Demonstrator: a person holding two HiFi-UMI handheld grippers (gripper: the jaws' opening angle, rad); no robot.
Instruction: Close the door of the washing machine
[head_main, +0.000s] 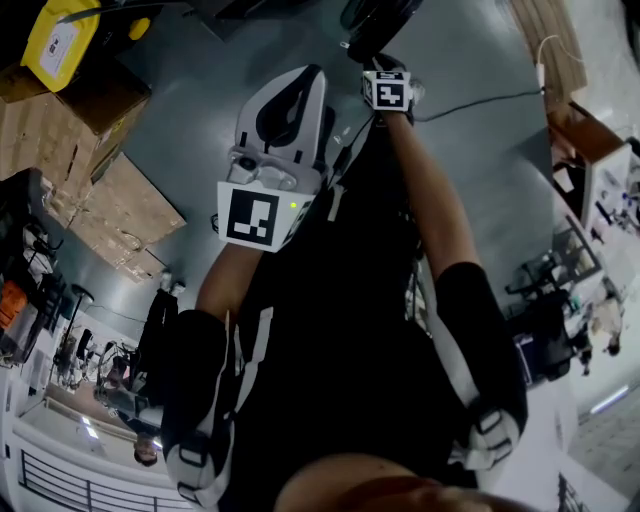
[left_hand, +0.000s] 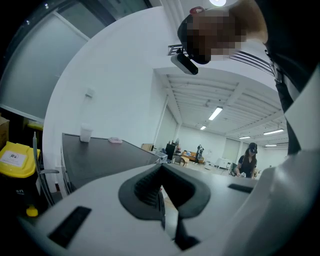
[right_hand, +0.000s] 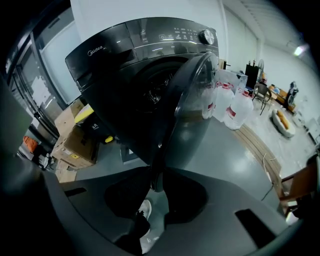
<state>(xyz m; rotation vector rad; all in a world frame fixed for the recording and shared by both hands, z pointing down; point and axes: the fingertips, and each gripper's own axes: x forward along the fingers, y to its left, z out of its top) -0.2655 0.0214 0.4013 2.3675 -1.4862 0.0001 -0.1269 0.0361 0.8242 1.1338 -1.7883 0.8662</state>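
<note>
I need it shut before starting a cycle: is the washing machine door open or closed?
Open: the right gripper view shows the door swung well out from the front of the washing machine.

Cardboard boxes (head_main: 120, 205) stacked on a grey floor (head_main: 190, 120) at the left of the head view, a yellow container (head_main: 60, 40) on top of the nearest one. A thin cable (head_main: 480, 100) trailing across the floor at the upper right.

In the right gripper view, two big water jugs (right_hand: 240, 107) with red labels, upright and side by side; wooden planks (right_hand: 257, 142) on the floor just in front of them.

In the left gripper view, a dark table (left_hand: 100, 155) against a white wall, with a white cup (left_hand: 85, 133) near its far edge and a small pink item (left_hand: 115, 140) beside the cup. Strip lights (left_hand: 216, 113) lit on the ceiling. Far back, a person in a cap (left_hand: 248, 160) at a work surface.
</note>
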